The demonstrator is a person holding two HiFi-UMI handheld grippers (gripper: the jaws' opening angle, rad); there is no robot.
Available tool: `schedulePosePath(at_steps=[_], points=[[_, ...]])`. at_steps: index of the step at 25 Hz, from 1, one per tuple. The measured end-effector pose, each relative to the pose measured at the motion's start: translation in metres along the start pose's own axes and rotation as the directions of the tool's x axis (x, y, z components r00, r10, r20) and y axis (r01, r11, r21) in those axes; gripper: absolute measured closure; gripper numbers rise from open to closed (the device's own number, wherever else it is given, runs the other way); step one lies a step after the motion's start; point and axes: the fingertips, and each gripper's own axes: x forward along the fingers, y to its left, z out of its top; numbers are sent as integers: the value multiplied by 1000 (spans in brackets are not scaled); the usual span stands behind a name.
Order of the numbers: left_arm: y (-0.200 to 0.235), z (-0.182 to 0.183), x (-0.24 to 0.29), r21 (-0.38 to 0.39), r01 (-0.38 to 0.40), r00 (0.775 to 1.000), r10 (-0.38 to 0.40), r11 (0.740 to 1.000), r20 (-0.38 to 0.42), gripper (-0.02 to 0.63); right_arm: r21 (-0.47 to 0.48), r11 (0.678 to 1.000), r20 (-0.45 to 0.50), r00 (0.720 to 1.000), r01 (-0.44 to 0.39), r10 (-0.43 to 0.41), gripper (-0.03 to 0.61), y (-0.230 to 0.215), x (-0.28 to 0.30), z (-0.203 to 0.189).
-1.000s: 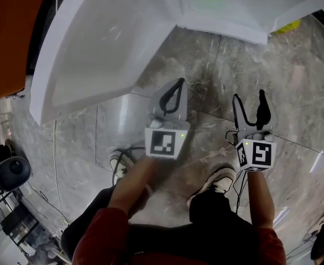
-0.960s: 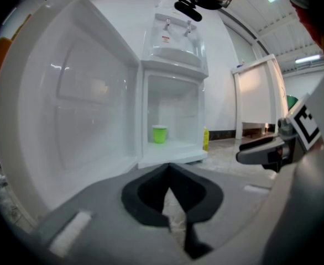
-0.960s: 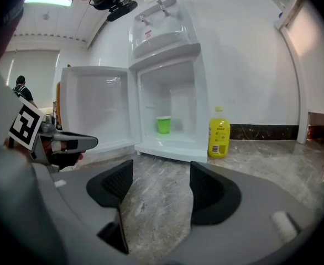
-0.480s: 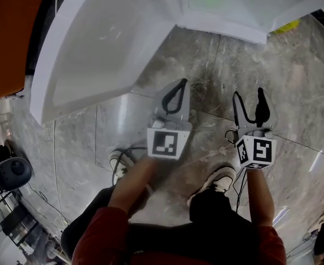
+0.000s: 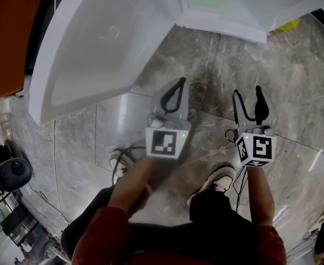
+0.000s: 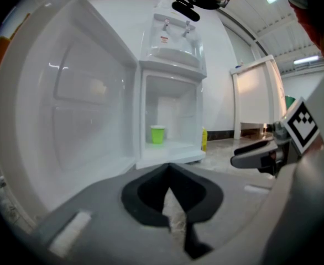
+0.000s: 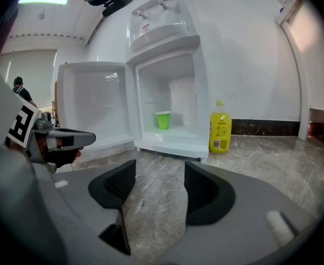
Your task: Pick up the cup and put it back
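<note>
While the person stands with both forearms held out low over the marble floor point(image 5: 300, 87), the red sleeves point(image 5: 104, 236) lie nearest the head camera, and each hand is mostly hidden behind its marker cube point(image 5: 165, 142). From there the left tongs point(image 5: 178, 83) point ahead and slightly down. Their jaws are drawn together so that the tips meet, and nothing is caught in the loop they form. The right tongs point(image 5: 247, 93) are held alongside, apart from the left pair, and aim the same way. Their jaws stand apart and have just been closing a little, and only bare floor shows through the gap. Beyond both tips the white cabinet point(image 5: 223, 26) of a water dispenser stands open, its door point(image 5: 95, 48) swung wide to the left. The green cup point(image 7: 163, 120) stands upright inside that compartment, well away from both tongs. In the head view the top edge cuts part of it off, and no view shows whether it holds anything. A yellow bottle point(image 7: 219, 133) stands on the floor just beside the cabinet's right side. The head view shows only a sliver of it past the cabinet's edge, and its label is too small to read.
</note>
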Motion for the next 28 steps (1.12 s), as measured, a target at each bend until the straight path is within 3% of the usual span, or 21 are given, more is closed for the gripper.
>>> schedulePosePath(at_steps=[28], points=[[-8,-2,0,12,23,1000,-23,1000,0,614,-5,1000,-28,999,-22,22,577,5,1,-4]])
